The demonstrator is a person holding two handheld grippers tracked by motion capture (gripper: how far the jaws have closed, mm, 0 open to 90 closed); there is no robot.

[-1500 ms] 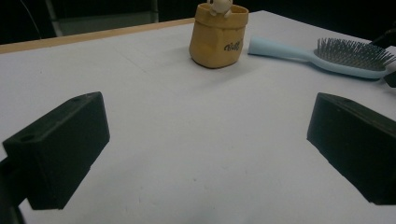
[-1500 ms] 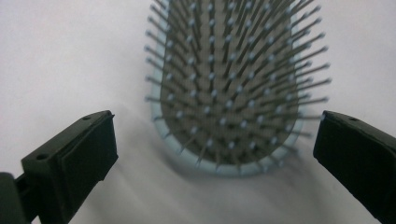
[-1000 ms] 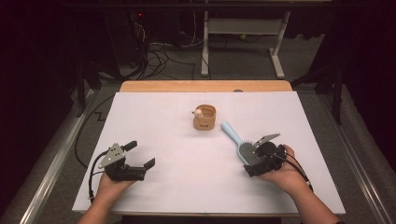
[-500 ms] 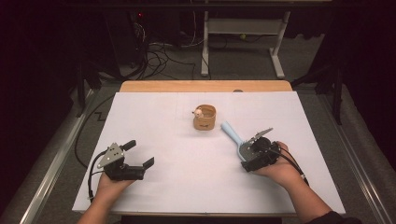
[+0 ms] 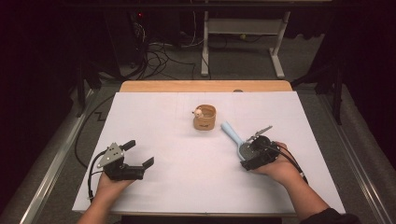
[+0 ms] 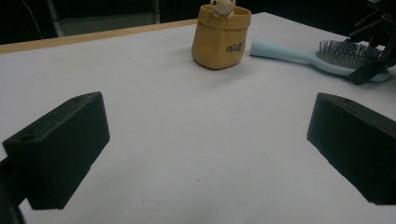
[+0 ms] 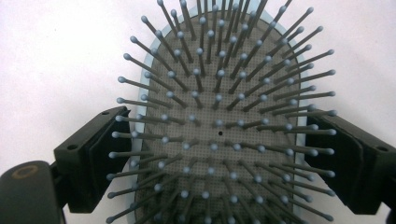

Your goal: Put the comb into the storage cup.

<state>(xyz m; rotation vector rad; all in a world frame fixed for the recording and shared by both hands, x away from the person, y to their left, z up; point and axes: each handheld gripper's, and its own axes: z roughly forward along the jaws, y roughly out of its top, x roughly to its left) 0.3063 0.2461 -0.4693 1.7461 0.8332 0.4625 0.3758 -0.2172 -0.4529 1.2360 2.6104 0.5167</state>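
Since the earlier frame, the right gripper (image 5: 249,151) has edged in, its jaws closing around the hairbrush (image 7: 219,126) head, seemingly touching its rim. Left gripper (image 5: 138,153) rests wide open, empty. Farther off stands the tan pouch (image 5: 205,117).

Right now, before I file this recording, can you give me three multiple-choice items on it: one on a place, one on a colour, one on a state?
1. Where is the hairbrush head?
A. Inside the pouch
B. Between the right gripper jaws
C. Under the left gripper

2. What colour is the hairbrush body?
A. Red
B. Black
C. Light blue

3. How is the left gripper?
A. Open and empty
B. Shut on the pouch
C. Shut on the hairbrush

Key: 1 B, the jaws, which have just been closing, flank the bristled head; 2 C, rim and handle are pale blue; 3 A, its jaws stand wide over bare table.
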